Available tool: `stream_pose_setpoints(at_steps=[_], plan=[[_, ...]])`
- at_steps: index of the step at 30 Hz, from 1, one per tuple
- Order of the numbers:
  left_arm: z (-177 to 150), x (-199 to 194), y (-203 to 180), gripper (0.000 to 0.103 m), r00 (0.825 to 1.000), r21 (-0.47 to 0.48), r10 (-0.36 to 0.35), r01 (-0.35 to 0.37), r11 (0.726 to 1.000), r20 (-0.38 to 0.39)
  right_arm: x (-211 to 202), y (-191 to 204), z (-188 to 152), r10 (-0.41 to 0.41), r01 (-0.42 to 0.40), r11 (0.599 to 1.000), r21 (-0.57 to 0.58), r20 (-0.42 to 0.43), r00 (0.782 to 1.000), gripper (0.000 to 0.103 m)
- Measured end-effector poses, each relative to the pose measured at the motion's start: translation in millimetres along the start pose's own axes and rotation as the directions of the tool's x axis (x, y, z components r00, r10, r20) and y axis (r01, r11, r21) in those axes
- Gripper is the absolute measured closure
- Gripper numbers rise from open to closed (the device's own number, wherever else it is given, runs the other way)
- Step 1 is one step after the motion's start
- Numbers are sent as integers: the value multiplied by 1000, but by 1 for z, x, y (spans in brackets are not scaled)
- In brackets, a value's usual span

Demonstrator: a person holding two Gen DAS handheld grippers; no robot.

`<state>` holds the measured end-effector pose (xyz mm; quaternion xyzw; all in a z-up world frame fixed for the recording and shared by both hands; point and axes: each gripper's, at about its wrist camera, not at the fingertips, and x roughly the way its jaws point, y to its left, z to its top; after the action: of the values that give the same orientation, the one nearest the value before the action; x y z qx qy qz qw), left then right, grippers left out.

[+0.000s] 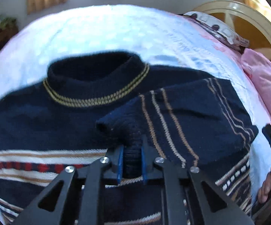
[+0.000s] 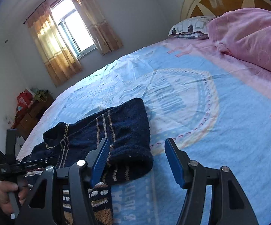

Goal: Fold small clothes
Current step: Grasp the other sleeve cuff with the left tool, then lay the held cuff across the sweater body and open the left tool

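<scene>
A navy knitted sweater [image 1: 90, 123] with tan, white and red stripes lies on the bed sheet [image 1: 101, 31], collar pointing away. One sleeve [image 1: 182, 112] is folded across its chest. My left gripper [image 1: 132, 160] is shut on that sleeve's dark cuff, and the knit is pinched between the blue pads [image 1: 120, 161]. In the right wrist view the sweater [image 2: 120, 127] lies at the lower left. My right gripper [image 2: 137, 159] hovers open over its folded right edge, and its pads [image 2: 173, 161] touch nothing. A hand [image 2: 5, 195] holds the left gripper's handle at the far left.
A pink duvet [image 2: 251, 37] and a patterned pillow [image 2: 189, 28] lie at the head of the bed, against a cream and wood headboard [image 2: 220, 1]. A curtained window [image 2: 73, 28] is on the far wall. A wooden nightstand [image 2: 30, 112] with red items stands beside the bed.
</scene>
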<state>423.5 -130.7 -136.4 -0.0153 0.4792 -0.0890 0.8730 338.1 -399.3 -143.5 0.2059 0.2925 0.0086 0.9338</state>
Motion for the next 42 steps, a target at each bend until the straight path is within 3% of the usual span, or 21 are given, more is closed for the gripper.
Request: stream_pose_setpoints(at_steps=[7, 13, 19, 26, 30, 35, 37, 40, 42], plan=[[16, -62, 22, 87, 995, 15, -2, 0, 1000, 96, 0, -1, -3, -16, 16, 1000, 1, 3, 1000, 41], [17, -81, 59, 87, 990, 29, 86, -90, 996, 112, 2, 1, -4, -17, 17, 1000, -13, -4, 1000, 41], [8, -72, 101, 87, 983, -22, 161, -160, 987, 93, 4, 4, -5, -17, 16, 999, -34, -14, 1000, 41], [-14, -31, 125, 87, 979, -38, 204, -203, 978, 27, 11, 7, -6, -14, 11, 998, -54, -48, 999, 39], [-27, -13, 127, 78, 967, -54, 251, -248, 967, 39, 6, 15, -9, 2, -5, 995, -95, -29, 1000, 39], [-36, -11, 132, 56, 964, -83, 251, -244, 966, 88, -4, 52, -5, 76, -79, 972, -223, -22, 997, 39], [-37, -11, 138, 46, 968, -108, 235, -224, 968, 93, 0, 79, -6, 89, -100, 947, -305, -50, 995, 39], [-38, -11, 145, 42, 972, -143, 214, -200, 969, 95, 18, 109, -13, 111, -167, 909, -382, -165, 980, 39], [-40, -12, 146, 41, 973, -152, 206, -189, 970, 100, 33, 117, -20, 62, -149, 900, -411, -218, 974, 39]])
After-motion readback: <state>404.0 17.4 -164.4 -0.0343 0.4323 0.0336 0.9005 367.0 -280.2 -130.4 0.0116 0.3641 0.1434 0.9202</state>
